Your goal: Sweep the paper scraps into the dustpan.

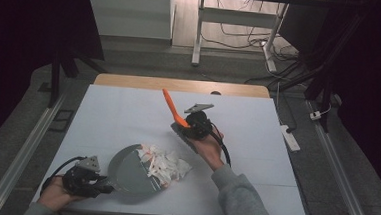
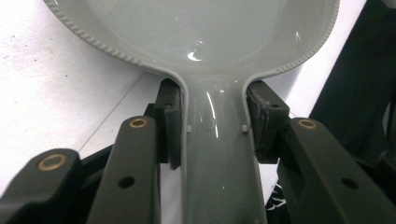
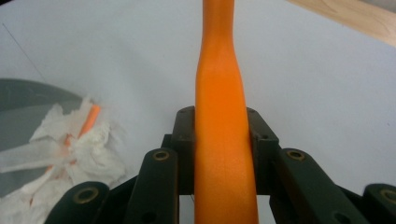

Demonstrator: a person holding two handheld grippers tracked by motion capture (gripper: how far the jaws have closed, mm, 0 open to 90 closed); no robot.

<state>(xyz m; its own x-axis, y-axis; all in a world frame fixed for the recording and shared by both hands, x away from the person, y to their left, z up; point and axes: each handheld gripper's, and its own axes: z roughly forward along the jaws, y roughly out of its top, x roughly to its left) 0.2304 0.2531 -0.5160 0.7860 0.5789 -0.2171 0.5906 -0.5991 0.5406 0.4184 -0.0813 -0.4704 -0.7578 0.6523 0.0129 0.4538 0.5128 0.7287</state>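
Grey dustpan [image 1: 133, 171] with a beaded rim and a glossy handle, lying on the white table cover [image 1: 118, 113] at about 7 o'clock from the table centre. Handle clamped between the jaws of the left gripper [image 1: 107, 186], pads pressed on both sides in the left gripper view [image 2: 215, 140]. Orange tool [image 1: 173, 110], long and smooth, widening toward the grip, held firmly in the closed jaws of the right gripper [image 1: 181, 126] near the table centre, tip pointing to about 11 o'clock.

Crumpled white paper [image 1: 167, 165] with small orange pieces, spread over the 3 o'clock rim of the dustpan and partly on the cover. Hard to tell what the orange pieces are. Far end of the orange tool [image 3: 219, 93] cut off at the top of the right gripper view; pan bowl cut off at the top of the left gripper view.

From the high view: both hands, grey sleeve [image 1: 245, 201], wooden table edge [image 1: 180, 84]. From the right gripper view: paper wad [image 3: 74, 144] close, with an orange strip on top.
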